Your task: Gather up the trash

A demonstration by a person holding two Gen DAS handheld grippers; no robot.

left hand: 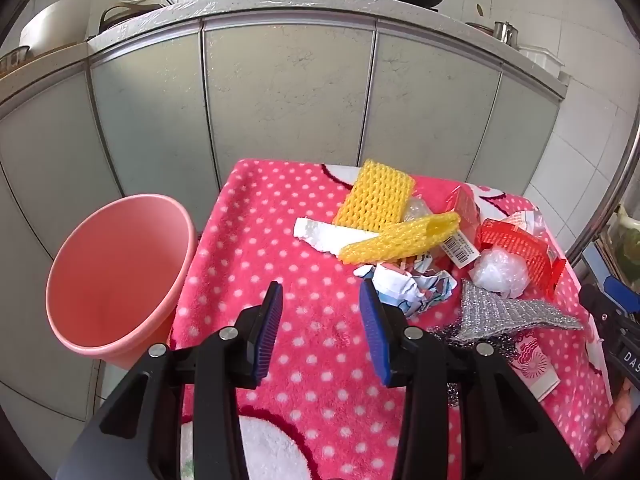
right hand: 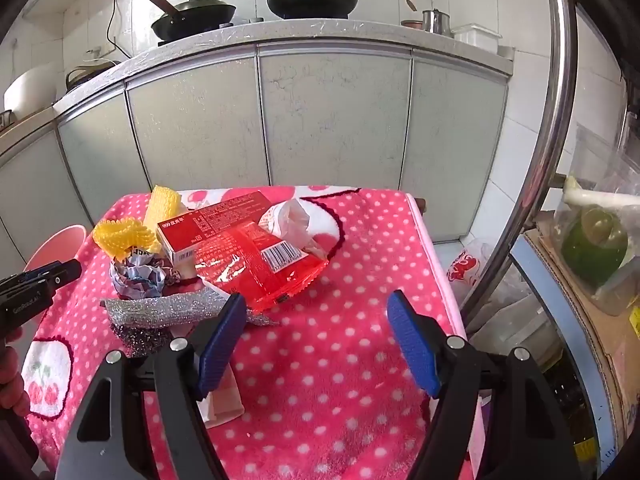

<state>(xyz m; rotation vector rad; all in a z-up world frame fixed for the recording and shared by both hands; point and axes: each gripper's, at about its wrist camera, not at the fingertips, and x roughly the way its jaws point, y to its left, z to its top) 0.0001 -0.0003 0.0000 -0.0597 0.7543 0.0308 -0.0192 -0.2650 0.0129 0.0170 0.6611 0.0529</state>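
Both grippers hang over the table and nothing is picked up yet, so by my reading this is the approach before a grab. The left gripper (left hand: 320,312) has its blue-padded jaws apart with only cloth between them; the right gripper (right hand: 316,320) is spread wide, equally empty-handed. The trash sits heaped at the far side of the pink polka-dot fleece cloth (left hand: 304,344): two yellow foam mesh sleeves (left hand: 376,200), a white foam wedge (left hand: 332,236), a crumpled printed paper ball (left hand: 412,288), a silver glittery scouring cloth (left hand: 508,312), a red crinkly plastic wrapper (right hand: 256,264) and a red-and-white cardboard box (right hand: 208,224). The round pink plastic bin (left hand: 116,276) waits empty just off the table's left edge. The next move likely calls for dropping onto one piece, perhaps the paper ball nearest the left jaws, then carrying it to the bin. Behind, grey cabinet doors (right hand: 332,120) under a counter with two black pans (right hand: 312,0).
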